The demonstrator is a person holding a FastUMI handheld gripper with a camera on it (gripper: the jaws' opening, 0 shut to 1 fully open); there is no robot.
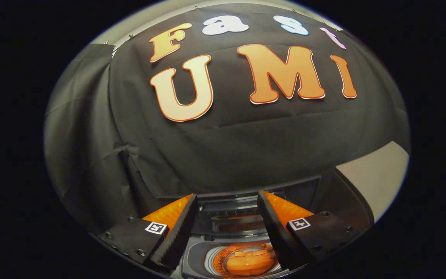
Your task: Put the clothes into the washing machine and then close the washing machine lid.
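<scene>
Jaws (227,205): spread apart, holding nothing.
Clothes (249,262): orange bundle inside the washing machine (196,259) drum, below and between the jaws.
Lid (234,213): raised.

My claw (227,199) stands spread with nothing between its fingers; at 6 o'clock the washing machine (242,259) drum gapes open, its raised lid (230,215) ahead at 12.

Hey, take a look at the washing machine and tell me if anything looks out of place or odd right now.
Nothing stands out. The washing machine sits below the open hand-held gripper, its lid raised at the back, and something orange lies inside the drum between the fingers. Nothing looks spilled or hangs over the visible rim.
</scene>
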